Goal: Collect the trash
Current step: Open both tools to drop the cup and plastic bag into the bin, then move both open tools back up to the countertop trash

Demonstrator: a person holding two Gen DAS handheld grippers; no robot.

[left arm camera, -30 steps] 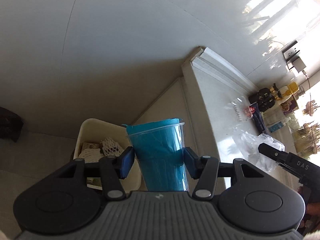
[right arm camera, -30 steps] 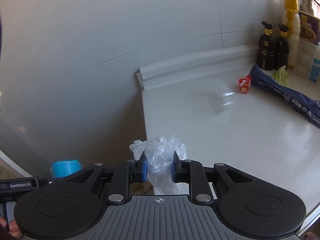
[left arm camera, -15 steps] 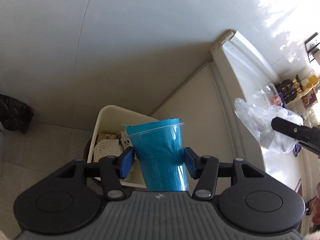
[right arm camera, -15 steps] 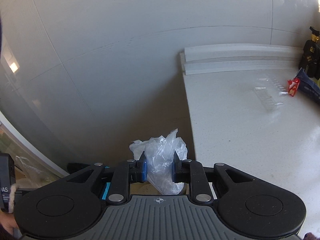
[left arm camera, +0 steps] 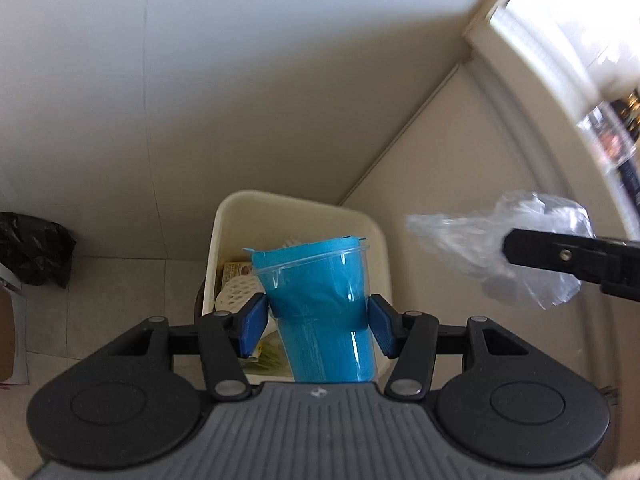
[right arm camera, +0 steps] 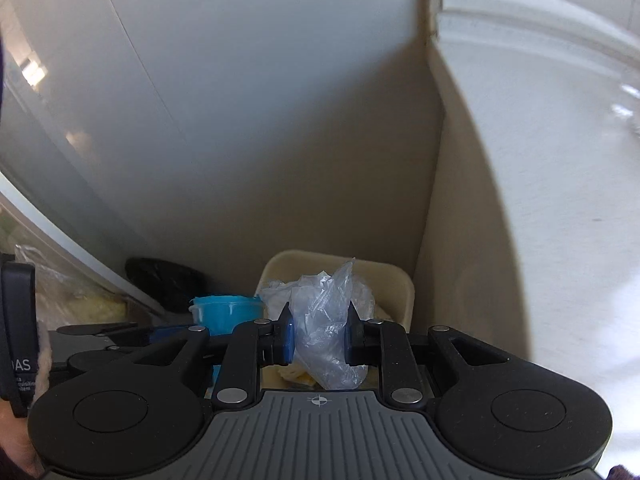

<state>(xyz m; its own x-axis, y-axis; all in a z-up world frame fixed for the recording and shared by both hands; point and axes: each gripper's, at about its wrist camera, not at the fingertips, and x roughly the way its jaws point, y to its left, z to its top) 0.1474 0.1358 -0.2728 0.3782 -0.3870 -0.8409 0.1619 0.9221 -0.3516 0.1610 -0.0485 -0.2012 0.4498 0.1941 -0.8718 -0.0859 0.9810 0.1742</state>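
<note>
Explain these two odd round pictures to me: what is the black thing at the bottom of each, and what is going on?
Each black thing is a hand-held gripper with a camera that looks out along its jaws. A person carries one in each hand; no robot is there. In the left picture, the left gripper clamps a clear cup with blue lining. In the right picture, the right gripper pinches a crumpled clear plastic bag. Both hang above a cream bin on the floor by the counter, with rubbish already inside.
</note>
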